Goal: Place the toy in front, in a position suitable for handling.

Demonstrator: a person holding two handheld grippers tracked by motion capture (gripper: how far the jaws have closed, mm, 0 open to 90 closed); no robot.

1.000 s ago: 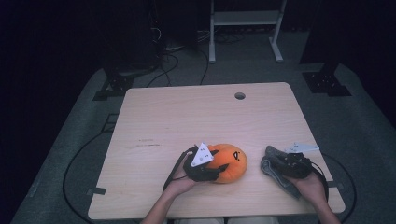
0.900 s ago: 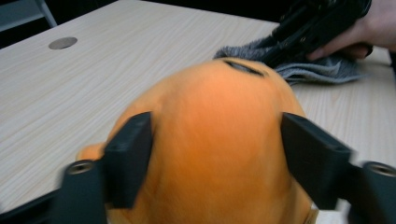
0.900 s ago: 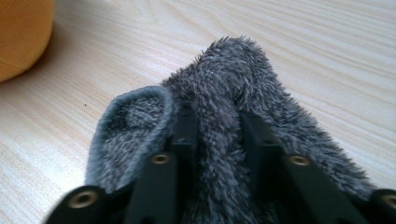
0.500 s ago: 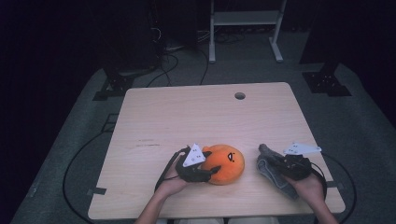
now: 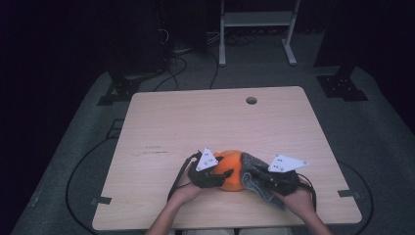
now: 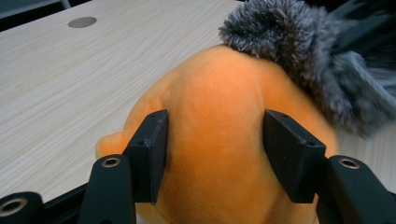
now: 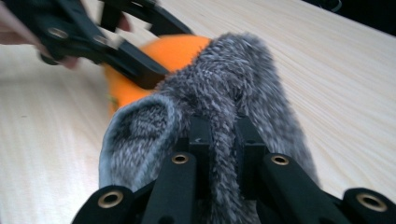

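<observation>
Fingers (image 6: 152,154) of the left gripper (image 5: 215,177) pinch the orange plush toy (image 5: 233,169) steady near the table's (image 5: 195,122) front edge — the right gripper (image 5: 266,183), clamped on a fuzzy grey sock (image 7: 219,116), drapes it against the toy's top, seemingly to dress it.

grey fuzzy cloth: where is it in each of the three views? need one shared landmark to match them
High view: grey fuzzy cloth at the near table edge, draped against the right side of the orange plush toy.
Left gripper view: top right, lying over the toy's far side.
Right gripper view: centre, pinched in the right gripper.
Shared landmark: the orange plush toy.
</observation>
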